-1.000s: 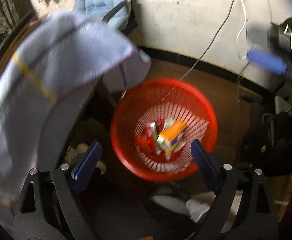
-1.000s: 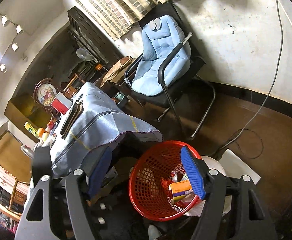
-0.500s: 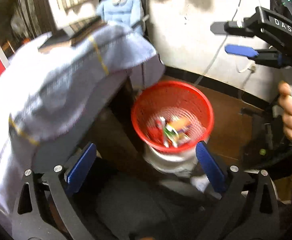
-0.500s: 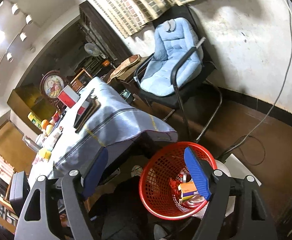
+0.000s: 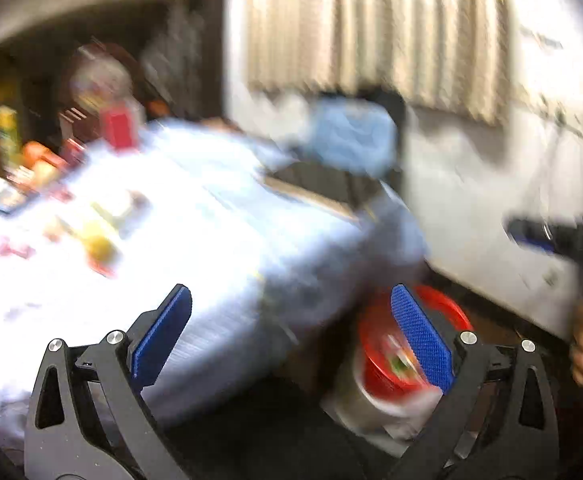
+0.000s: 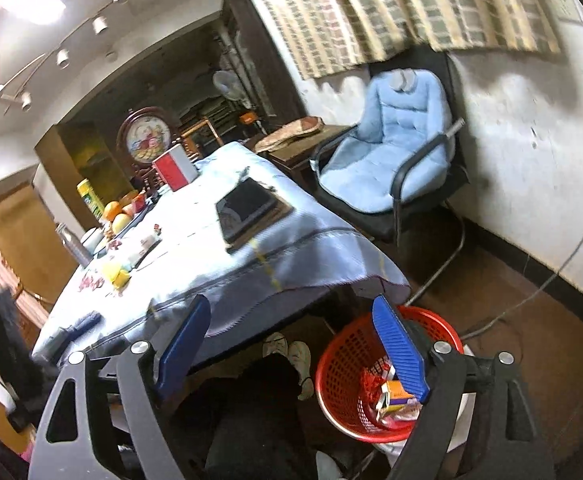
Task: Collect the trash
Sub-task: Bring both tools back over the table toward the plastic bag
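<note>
Left gripper [image 5: 291,340] wide, empty; right gripper [image 6: 291,344] opening, empty. Blurred tabletop scraps [image 6: 117,272], probably wrappers, risk being knocked floorward, missing red basket [image 6: 339,360] lower right.

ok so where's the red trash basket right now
In the right wrist view the red basket sits on the floor at lower right, just past the draped corner of the table and in front of the blue padded chair, with wrappers inside.
</note>
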Tool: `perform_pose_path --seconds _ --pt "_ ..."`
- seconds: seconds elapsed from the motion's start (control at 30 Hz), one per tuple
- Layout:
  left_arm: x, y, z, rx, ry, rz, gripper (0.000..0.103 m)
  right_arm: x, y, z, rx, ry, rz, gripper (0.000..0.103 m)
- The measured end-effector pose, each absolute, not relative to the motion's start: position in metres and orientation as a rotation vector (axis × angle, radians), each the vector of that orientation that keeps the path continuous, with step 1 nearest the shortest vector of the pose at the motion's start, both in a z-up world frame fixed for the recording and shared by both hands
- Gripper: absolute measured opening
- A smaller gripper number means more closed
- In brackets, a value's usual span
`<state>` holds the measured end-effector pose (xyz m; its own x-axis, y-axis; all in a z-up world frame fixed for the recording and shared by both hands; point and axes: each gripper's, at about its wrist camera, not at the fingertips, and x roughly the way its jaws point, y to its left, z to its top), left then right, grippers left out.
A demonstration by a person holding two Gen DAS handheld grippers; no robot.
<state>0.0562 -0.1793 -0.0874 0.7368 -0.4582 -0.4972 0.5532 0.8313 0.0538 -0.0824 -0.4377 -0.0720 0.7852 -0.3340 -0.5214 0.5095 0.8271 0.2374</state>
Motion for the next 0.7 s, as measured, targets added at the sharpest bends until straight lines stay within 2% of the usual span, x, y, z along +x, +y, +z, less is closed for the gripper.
perform_pose_path --seconds 0.1,0.3,0.5,0.7 --pt "0.058 -0.15 -0.076 0.23 0.42 -0.46 0.096 -0.076 -0.427 -0.065 0.363 0.477 -0.438 0.087" --pt "0.096 -0.066 -0.055 0.177 0.446 -0.273 0.096 -0.054 -0.405 -0.066 0.312 0.508 -0.387 0.089" --pt "0.148 0.032 -0.04 0.053 0.598 -0.129 0.096 -0.037 -0.399 -0.068 0.318 0.524 -0.354 0.09" --pt "0.179 0.052 -0.052 0.025 0.694 -0.139 0.096 -0.021 -0.389 -0.07 0.317 0.543 -0.318 0.09"
